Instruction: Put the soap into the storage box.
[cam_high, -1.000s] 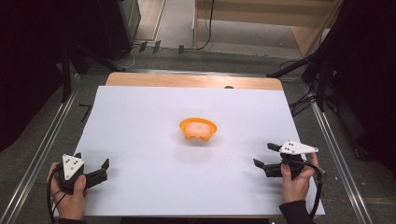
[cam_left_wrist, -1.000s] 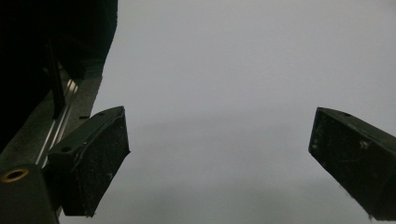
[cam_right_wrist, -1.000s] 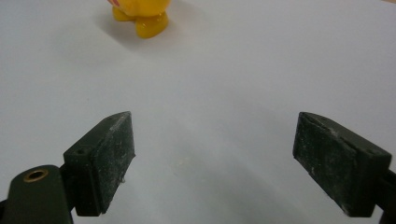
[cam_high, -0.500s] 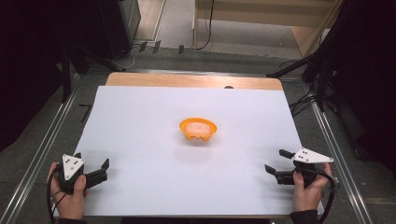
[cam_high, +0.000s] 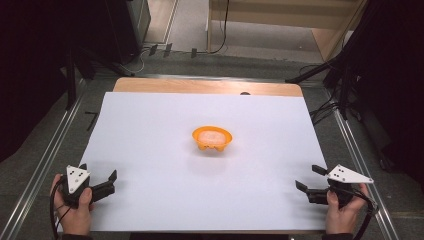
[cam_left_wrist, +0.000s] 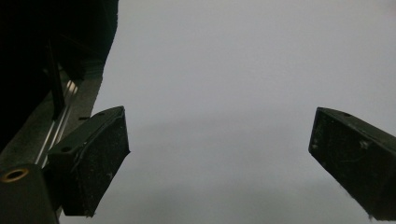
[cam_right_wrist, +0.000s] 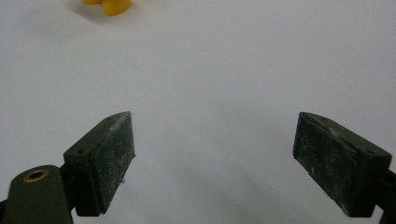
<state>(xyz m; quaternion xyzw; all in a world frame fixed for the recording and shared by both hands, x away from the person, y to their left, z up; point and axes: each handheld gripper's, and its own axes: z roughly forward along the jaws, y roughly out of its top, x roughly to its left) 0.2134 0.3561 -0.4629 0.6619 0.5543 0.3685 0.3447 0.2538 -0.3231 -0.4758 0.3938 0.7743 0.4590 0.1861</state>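
So the orange bowl (cam_high: 212, 138) sits upright near the middle of the white sheet (cam_high: 150, 130) covering the counter (cam_high: 200, 86), with something pale inside it that I can't make out. Nothing touches it. Both tools are down at the near edge, well apart from the bowl and from each other.

Left tool (cam_high: 111, 181) is at the near left corner, held in the person's left hand (cam_high: 75, 212), jaws spread wide with nothing between them. From the left gripper view it's just bare white sheet between the two black pads, with the dark metal rail (cam_left_wrist: 60, 128) of the counter frame off to one side.

Right tool (cam_high: 310, 177) is at the near right corner in the right hand (cam_high: 342, 215), pointing in toward the middle. Its jaws are released too, wide apart and empty. In the right gripper view a sliver of the bowl (cam_right_wrist: 109, 6) peeks in at the top edge, far ahead of the pads
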